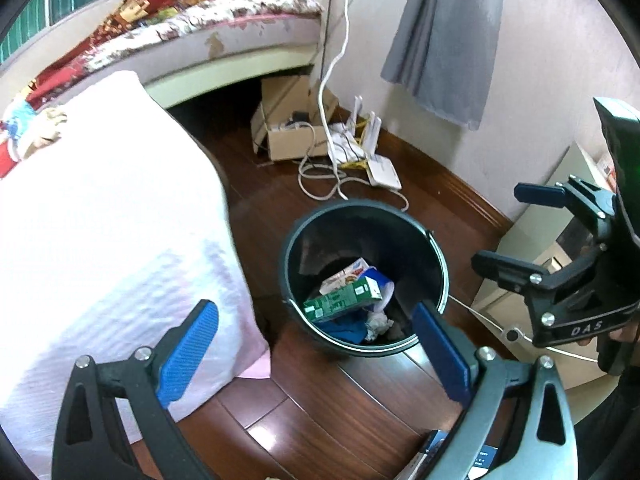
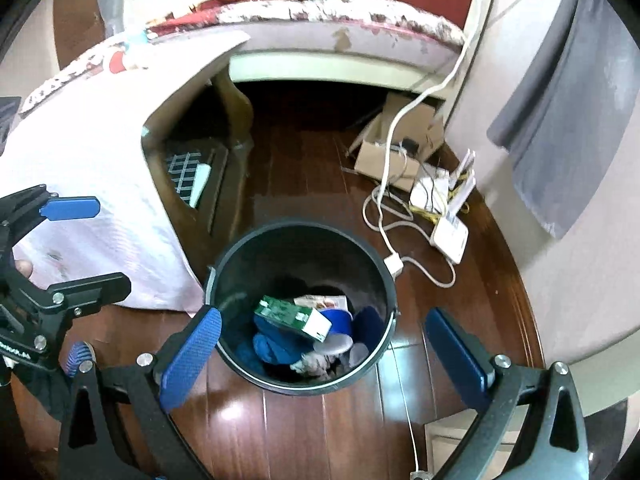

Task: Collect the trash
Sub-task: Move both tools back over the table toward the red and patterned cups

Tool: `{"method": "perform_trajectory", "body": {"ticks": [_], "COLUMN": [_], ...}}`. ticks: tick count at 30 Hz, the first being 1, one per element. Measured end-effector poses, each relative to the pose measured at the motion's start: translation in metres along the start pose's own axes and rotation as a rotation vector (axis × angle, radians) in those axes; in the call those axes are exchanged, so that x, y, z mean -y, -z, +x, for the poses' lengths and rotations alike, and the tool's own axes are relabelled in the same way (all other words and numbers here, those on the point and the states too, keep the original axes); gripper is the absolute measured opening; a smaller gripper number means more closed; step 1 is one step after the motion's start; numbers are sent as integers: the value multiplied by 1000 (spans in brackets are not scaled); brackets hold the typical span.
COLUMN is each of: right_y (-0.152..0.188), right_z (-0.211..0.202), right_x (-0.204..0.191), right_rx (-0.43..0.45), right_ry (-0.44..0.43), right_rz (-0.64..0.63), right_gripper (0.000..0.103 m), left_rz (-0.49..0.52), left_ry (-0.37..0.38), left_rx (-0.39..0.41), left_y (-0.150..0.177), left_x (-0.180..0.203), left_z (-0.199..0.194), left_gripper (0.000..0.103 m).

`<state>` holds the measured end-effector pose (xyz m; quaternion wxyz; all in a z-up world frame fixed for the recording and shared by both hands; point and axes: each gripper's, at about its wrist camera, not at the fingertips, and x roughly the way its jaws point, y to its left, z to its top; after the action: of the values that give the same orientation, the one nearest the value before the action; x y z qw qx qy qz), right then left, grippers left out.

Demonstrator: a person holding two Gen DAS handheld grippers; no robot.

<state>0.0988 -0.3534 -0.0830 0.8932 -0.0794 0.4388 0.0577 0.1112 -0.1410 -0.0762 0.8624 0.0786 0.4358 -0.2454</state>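
A white cloth (image 1: 100, 216) hangs over a table at the left, its lower edge near the wooden floor (image 1: 344, 412). The left gripper (image 1: 316, 356) hovers above the floor with its blue-padded fingers spread wide and nothing between them; its right pad overlaps the near rim of the bin in the left wrist view. The black bin (image 1: 424, 248) stands upright on the floor just beside the hanging cloth. Inside it lie a green carton (image 1: 340, 300), tilted across the top of the pile, a white printed packet (image 1: 344, 276) behind it, a blue cloth-like piece (image 1: 340, 328) and a crumpled white paper (image 1: 378, 324) at the near side. Beyond the bin, by the wall, a white cable (image 1: 332, 120) runs down to white routers (image 1: 380, 168) and an open cardboard box (image 1: 288, 128) at the foot of a sofa (image 1: 224, 36). A grey cloth (image 1: 448, 40) hangs on the wall. The right gripper (image 2: 324, 348) is held over the bin's near rim, its fingers also spread apart and empty; the left wrist view shows it at the right edge.
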Motion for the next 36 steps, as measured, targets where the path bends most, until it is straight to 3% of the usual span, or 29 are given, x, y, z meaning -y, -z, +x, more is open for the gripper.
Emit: {"method": "perform_trajectory", "body": {"ticks": [8, 16, 25, 30, 33, 36], "right_y": [-17, -63, -118, -144, -161, -180], "right_z": [-30, -38, -36, -24, -19, -17], "right_x": [-28, -70, -125, -159, -181, -200], "right_rx": [82, 157, 249, 256, 248, 268], "right_ry": [-42, -91, -202, -245, -205, -236], "right_rz": [5, -37, -30, -37, -65, -73], "right_gripper": [103, 103, 103, 103, 103, 103], "left_rz": [-10, -71, -194, -262, -286, -310], "left_ry": [-79, -153, -277, -361, -406, -451], "left_rx": [89, 172, 235, 251, 253, 257], "left_y": [0, -6, -1, 6, 7, 5], "left_x": [-28, -77, -160, -212, -237, -264], "left_z": [-43, -79, -109, -124, -129, -133], "left_gripper": [99, 100, 100, 100, 100, 100]}}
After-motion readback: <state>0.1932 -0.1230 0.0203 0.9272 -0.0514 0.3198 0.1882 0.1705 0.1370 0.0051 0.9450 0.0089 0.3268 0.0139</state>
